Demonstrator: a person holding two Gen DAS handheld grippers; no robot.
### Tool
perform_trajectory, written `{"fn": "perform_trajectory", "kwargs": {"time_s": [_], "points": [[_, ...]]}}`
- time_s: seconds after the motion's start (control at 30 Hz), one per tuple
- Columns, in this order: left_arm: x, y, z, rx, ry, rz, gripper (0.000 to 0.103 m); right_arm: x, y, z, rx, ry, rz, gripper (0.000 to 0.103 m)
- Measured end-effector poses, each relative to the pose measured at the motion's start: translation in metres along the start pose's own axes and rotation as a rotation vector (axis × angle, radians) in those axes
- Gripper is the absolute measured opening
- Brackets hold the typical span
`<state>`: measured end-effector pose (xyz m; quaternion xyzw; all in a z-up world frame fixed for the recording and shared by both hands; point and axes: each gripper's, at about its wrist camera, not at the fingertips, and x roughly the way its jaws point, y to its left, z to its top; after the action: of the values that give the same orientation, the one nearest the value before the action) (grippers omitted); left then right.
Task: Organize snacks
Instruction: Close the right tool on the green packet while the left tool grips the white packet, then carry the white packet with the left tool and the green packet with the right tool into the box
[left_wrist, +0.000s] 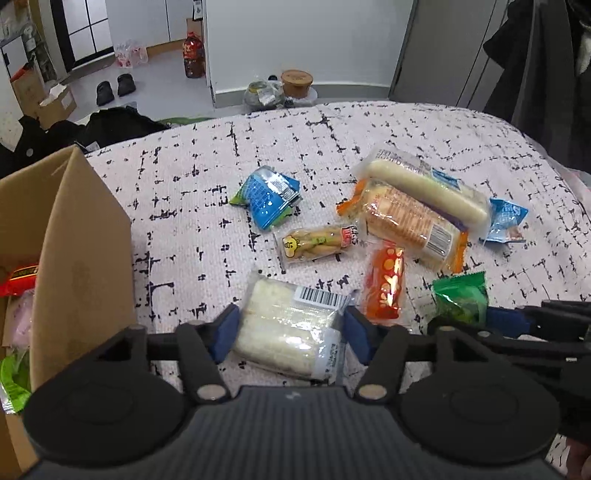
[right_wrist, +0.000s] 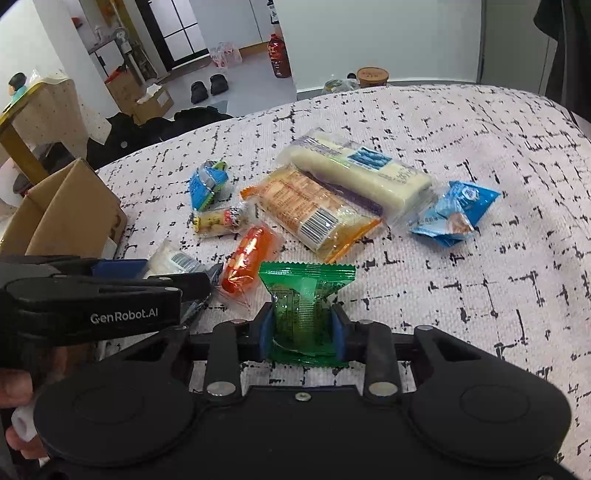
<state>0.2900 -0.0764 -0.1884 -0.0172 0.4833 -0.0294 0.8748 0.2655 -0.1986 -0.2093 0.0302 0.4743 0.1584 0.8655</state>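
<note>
The left claw is standing around a white wrapped snack with a barcode label; its blue pads are sitting on both sides of the pack, and I cannot tell if they are already pressing it. The right claw is clamped together on a green snack packet, squeezing its middle so the wrapper is folding inwards. Both packs are lying on a cloth-covered surface with a white and black pattern.

Just ahead of the right claw, slightly to its left, a red-orange snack is lying. Farther ahead, a long white roll in clear wrap is resting partly on an orange-edged pack of biscuits. To the right of these, a light blue packet is lying apart. Ahead of the left claw, a small pack with a bear picture is lying, and beyond it a blue-green packet. To the left of the left claw, a cardboard box is standing open, with some colourful wrappers showing inside.
</note>
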Motion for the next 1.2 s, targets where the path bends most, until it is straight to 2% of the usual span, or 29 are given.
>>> {"fn": "perform_trajectory", "kwargs": {"time_s": [0.17,0.43,1.2], "points": [[-0.008,-0.001,0.0,-0.007,-0.006,-0.019,0.052,-0.013,0.004,0.001,0.005,-0.04,0.001,0.029],[-0.037,-0.001,0.006,0.017,-0.078,-0.043,0.052,-0.036,0.011,0.011,0.02,-0.118,-0.007,0.029],[-0.112,0.034,0.016,-0.053,-0.259,0.014,0.052,-0.074,0.062,0.036,-0.022,-0.253,0.073,0.029]]}}
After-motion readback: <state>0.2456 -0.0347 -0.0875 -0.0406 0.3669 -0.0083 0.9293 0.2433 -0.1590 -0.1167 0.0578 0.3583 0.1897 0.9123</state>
